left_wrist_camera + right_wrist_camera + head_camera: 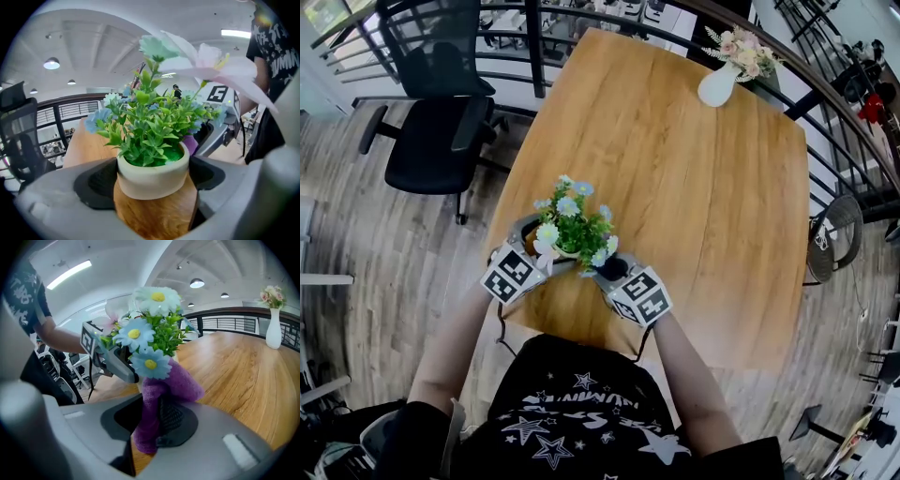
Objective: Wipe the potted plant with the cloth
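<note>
**Potted plant clamped at the near edge of the desk, cloth against its foliage**

The pale, wood-grain desk (694, 187) with rounded corners fills the middle of the head view. A black mesh-backed office chair (436, 141) stands on the plank floor at its far left corner.

Near the desk's front edge is the potted plant (152, 176): a round pot with a smooth cream rim band over a wood-grain body, holding glossy green leaves and pale blue and white daisy-like flowers. Far across the desk stands a white bulb-shaped vase of pink flowers (717, 86).

The left hand-held gripper (525, 253) has its grey jaws closed on the pot's body, one on each side. The right hand-held gripper (154, 423) pinches a purple knitted cloth (171, 385), whose upper end touches the plant just below a blue flower.

Each cube carries black-and-white square markers. No other writing reads clearly.
</note>
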{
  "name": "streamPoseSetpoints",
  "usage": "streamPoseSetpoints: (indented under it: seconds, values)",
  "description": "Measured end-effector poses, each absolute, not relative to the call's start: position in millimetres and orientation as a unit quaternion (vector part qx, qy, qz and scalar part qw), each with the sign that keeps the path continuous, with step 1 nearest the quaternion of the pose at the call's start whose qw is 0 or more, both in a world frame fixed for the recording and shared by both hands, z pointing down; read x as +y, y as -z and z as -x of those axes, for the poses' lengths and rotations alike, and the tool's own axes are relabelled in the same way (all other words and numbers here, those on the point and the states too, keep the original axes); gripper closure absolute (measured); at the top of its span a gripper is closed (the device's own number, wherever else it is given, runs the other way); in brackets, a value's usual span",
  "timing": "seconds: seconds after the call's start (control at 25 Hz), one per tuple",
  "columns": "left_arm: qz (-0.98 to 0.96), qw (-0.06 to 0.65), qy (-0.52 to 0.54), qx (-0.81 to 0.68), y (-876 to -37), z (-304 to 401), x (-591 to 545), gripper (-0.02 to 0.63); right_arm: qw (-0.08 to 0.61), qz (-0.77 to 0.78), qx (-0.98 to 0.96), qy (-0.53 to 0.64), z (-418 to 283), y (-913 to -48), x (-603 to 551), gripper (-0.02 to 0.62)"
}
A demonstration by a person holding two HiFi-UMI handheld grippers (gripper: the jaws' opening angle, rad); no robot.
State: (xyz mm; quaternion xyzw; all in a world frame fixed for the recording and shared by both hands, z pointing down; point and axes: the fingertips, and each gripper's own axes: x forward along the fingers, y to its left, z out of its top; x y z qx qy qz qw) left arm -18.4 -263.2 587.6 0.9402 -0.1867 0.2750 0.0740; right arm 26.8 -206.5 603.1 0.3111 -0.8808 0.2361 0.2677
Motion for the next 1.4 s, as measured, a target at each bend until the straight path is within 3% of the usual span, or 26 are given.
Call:
streamPoseSetpoints:
  seconds: [0.84,1.4]
  values:
    - [-0.879,0.139,-0.252,-0.380,-589.5,8.3,-255.3,0.106,0.273,-0.300,-0.883,-0.238,-29.1,-603.1,-191.2,0.512]
    - [-0.885,0.166,-0.250,-0.356,-583.5,6.8,-230.9,0.106,0.292,-0.318,-0.874,-0.222,-45.0,-603.4,-195.8,0.512]
